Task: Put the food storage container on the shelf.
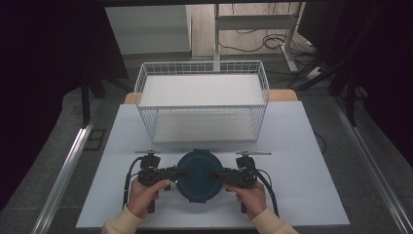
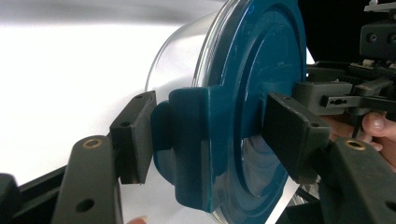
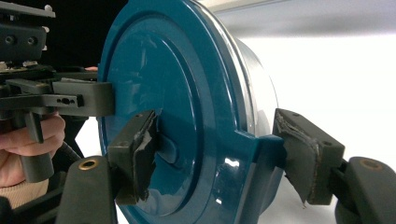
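container (image 1: 198,176) with blue lid (image 2: 261,79) sits near on the bench (image 1: 302,146); left tool (image 1: 176,172) and right tool (image 1: 217,176) each clamp a lid latch from opposite sides.

A: What colour is the lid (image 1: 198,175)?
B: Dark teal, plain. The bowl (image 2: 180,51) under it is clear.
A: The grippers?
B: Both black, left (image 1: 176,173) and right (image 1: 217,177); the sleeves (image 1: 122,225) are cream.
A: And the rest?
B: A white wire-grid basket (image 1: 202,68) on a pale grey table (image 1: 302,180).
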Available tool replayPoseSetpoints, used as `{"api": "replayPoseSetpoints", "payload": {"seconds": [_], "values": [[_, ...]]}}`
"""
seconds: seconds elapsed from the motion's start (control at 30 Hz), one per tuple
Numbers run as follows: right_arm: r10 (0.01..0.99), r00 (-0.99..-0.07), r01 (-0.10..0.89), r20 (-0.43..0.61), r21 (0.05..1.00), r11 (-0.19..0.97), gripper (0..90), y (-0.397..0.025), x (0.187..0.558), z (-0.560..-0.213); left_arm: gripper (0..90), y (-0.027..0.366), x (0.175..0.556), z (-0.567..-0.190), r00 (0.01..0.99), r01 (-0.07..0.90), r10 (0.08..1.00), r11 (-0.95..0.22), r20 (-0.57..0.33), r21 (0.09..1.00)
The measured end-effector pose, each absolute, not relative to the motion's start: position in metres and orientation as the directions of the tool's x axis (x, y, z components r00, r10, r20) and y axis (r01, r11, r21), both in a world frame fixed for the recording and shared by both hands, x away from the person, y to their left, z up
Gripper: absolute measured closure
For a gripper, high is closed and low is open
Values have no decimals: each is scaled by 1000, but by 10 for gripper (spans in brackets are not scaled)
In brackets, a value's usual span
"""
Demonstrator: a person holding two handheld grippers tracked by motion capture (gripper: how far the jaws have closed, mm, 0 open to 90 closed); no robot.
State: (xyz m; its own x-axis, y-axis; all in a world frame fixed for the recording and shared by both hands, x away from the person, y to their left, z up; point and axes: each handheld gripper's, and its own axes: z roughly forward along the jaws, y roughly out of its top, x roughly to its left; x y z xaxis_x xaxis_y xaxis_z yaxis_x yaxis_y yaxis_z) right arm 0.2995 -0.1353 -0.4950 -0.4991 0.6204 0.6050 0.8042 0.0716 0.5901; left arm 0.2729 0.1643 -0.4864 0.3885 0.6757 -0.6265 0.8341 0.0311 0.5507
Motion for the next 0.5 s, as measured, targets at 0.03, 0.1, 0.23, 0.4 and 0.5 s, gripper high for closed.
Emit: {"api": "replayPoseSetpoints", "payload": {"seconds": [0.03,0.1,0.23,0.4,0.5], "values": [[620,-499,804,606,591,69,326,-136,300,-494,374,164,273,-486,391,832,675,33,-625,554],[618,-504,800,604,596,70,327,-137,300,-492,375,164,272,-484,397,828,676,29,-621,561],[615,-513,790,598,609,67,328,-138,300,-487,378,162,272,-479,408,818,677,27,-613,575],[615,-526,780,587,622,73,329,-139,301,-482,379,162,272,-476,417,812,674,25,-609,583],[617,-530,775,582,628,73,329,-140,301,-479,379,161,272,-473,420,810,673,25,-609,586]]}}
